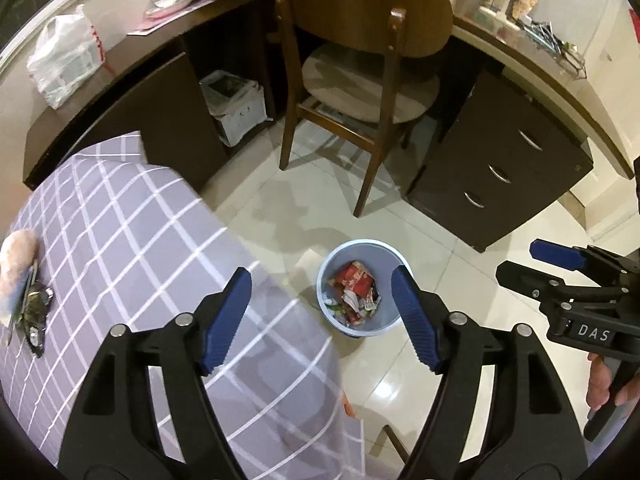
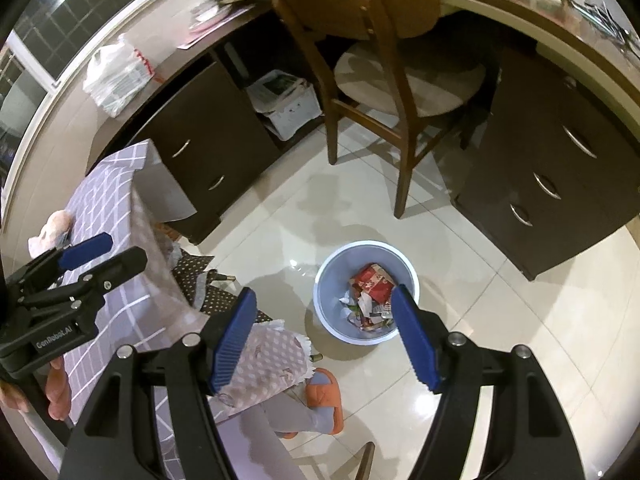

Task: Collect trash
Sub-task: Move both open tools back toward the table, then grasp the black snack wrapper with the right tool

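Pale glossy floor tiles spread out below you, with a dark desk (image 1: 516,152) curving round the far side and a wooden chair (image 1: 360,40) pushed in at it. On the floor stands a small blue bin (image 2: 332,280), and it already holds a heap of crumpled wrappers (image 2: 370,296), red and white, so part of the collecting looks done. Your left gripper (image 1: 322,316) hangs over the edge of a checked tablecloth (image 1: 120,220) with its jaws apart and nothing between them; your right gripper (image 2: 324,336) hangs above the floor near the bin, likewise spread wide and empty. Neither claw carries anything at present. What seems left: a dark crinkled wrapper (image 1: 34,312) lies on the cloth at the far left, beside something pink and soft that you cannot make out clearly. That piece is well apart from both claws, so judging by this, at least one more pickup remains.
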### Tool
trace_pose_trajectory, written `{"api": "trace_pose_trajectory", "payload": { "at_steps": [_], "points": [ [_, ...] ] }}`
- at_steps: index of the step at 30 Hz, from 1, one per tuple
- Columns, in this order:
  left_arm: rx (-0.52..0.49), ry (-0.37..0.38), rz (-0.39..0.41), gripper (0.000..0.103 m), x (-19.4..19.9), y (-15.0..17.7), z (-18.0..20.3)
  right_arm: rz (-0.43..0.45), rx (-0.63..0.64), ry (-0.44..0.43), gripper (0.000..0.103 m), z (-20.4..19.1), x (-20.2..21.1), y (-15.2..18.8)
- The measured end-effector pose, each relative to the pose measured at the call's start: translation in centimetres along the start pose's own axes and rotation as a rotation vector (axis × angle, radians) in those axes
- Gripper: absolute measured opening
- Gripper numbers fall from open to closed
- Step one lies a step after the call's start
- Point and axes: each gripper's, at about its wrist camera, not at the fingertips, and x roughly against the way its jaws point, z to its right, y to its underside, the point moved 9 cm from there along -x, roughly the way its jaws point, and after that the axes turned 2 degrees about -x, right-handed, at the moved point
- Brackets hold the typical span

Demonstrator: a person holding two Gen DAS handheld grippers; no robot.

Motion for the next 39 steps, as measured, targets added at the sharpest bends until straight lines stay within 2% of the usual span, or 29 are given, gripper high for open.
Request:
{"api": "trace_pose_trajectory", "payload": {
  "at_steps": [6,11,21,31,36,39],
  "points": [
    [0.024,-0.032,0.035,0.074,2.7,1.4,-3.0,0.004,0.047,-0.026,0.069,-3.6,0.6,0.3],
    [0.083,-0.059,0.067,0.074,5.2,2.7,-6.8,0.016,0.102,-0.068,0.069,-8.5,1.2,0.5],
    [0.254,-0.154,0.132,0.074,11.1,7.0,-17.7,0.005,0.261,-0.147,0.069,-19.7,2.1,1.3],
    [0.405,-0.223,0.156,0.075,15.4,12.5,-26.6,-0.067,0.366,-0.229,0.069,-31.3,0.4,3.9],
    [0.469,-0.243,0.156,0.077,16.4,15.5,-30.4,-0.101,0.422,-0.219,0.069,-36.1,-1.6,4.9],
    [0.506,-0.259,0.148,0.077,16.5,16.7,-32.7,-0.136,0.406,-0.219,0.069,-38.4,-3.6,5.4]
  ]
}}
